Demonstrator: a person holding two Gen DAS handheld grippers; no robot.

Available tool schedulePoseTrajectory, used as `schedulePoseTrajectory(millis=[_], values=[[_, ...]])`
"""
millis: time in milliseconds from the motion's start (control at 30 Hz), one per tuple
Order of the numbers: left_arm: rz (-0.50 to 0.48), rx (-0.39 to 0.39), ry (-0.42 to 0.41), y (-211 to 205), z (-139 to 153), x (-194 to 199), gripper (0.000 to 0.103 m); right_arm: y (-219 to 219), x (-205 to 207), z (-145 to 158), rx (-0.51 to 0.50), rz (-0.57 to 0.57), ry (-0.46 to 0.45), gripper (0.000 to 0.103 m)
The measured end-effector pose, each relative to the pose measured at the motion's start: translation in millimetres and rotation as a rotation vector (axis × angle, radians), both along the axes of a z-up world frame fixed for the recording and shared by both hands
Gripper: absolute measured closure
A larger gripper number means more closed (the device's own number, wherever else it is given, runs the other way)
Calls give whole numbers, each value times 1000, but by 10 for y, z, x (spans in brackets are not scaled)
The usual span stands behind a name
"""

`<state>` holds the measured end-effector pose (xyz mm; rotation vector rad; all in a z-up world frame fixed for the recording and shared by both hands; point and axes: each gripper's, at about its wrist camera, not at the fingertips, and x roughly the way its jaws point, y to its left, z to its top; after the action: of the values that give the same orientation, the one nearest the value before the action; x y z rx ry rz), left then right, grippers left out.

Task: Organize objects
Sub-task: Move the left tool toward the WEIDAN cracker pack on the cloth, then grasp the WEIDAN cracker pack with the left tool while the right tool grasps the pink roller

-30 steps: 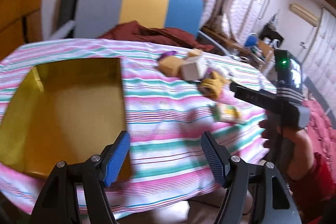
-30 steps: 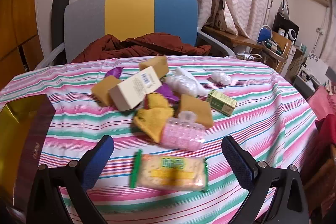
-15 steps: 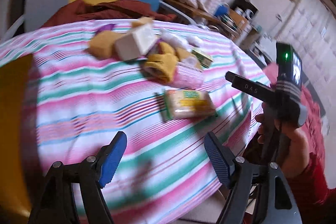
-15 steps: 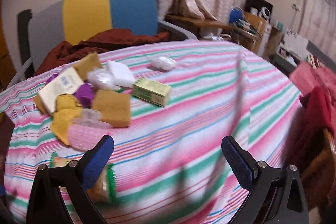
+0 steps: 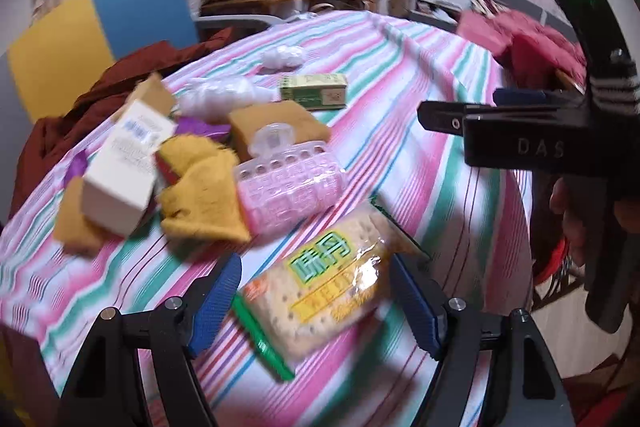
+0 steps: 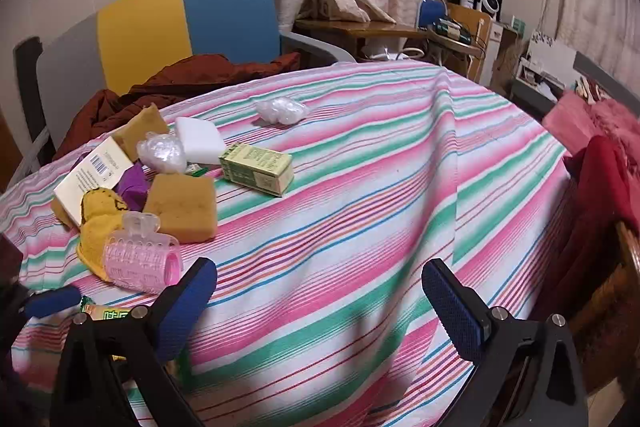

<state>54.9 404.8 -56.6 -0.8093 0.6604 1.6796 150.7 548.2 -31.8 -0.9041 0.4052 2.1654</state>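
- Left wrist view: the left gripper (image 5: 316,301) is hanging with its fingers spread wide and released, straddling a cracker packet (image 5: 320,279) that is lying near the bench's (image 5: 420,75) near edge; the blue pads are sitting beside the packet, and whether they are touching it I cannot tell.
- Just beyond the packet, a pink hair roller (image 5: 290,183) is lying against a yellow cloth (image 5: 200,195), with a white box (image 5: 128,167) leaning on a brown sponge (image 5: 280,125) cluster further left.
- A green box (image 5: 314,91) is sitting further in toward the bench's middle, and a crumpled plastic wad (image 5: 282,57) is lying toward the far edge.
- The right gripper's body is reaching in from the right, held by a hand (image 5: 576,223).
- Right wrist view: the right gripper (image 6: 320,301) is hovering above bare striped cloth near the bench's near edge, its 2 fingers released and grasping nothing.
- The pile is lying toward the bench's left side; the cracker packet's (image 6: 102,313) end is peeking out at the lower left, beside a blue fingertip of the left gripper.
- A chair (image 6: 180,15) is standing behind the far edge.
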Motion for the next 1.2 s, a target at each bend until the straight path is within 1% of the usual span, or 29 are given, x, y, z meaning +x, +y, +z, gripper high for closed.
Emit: schedulePoseTrajectory(millis=[67,133,200,233,267,333,367,467,500,600,667,800,833,900,1000,1100,1133,1200], values=[[-35,4,-11,24,-41,11,25,27,12,-16,-12,-9,1,0],[-32,11,-33,15,-66,2,26,41,23,-33,-22,-14,3,0],[-29,19,-96,0,-101,-37,29,44,23,-51,-28,-13,4,0],[-36,13,-115,-9,-125,-38,34,41,22,-55,-30,-11,4,0],[-50,-3,-121,-25,-172,-12,35,37,19,-61,-32,-9,3,0],[-73,-6,-31,-73,-199,120,36,26,13,-73,-37,-4,6,0],[-75,-1,-5,-104,-202,175,37,18,10,-78,-38,-2,8,0],[-36,29,-34,-180,-198,171,46,-10,-3,-79,-51,15,25,0],[-14,52,-37,-228,-205,170,46,-23,-12,-78,-59,24,32,0],[13,95,-7,-365,-222,218,49,-94,-61,-85,-76,65,40,0],[29,108,14,-466,-221,258,50,-165,-101,-74,-73,97,42,0],[93,146,35,-825,-226,275,50,-310,-185,-52,-59,145,55,0],[115,152,36,-823,-227,276,50,-339,-202,-55,-63,154,59,0],[173,163,43,-993,-229,231,50,-405,-274,-80,-83,179,71,0],[304,173,38,-1266,-217,88,50,-488,-421,-112,-93,196,71,0],[404,170,40,-1386,-241,-89,50,-558,-578,-133,-102,213,94,0],[425,179,32,-1439,-232,-133,50,-581,-630,-141,-103,217,102,0],[434,176,38,-1424,-246,-180,50,-616,-741,-163,-104,217,105,3]])
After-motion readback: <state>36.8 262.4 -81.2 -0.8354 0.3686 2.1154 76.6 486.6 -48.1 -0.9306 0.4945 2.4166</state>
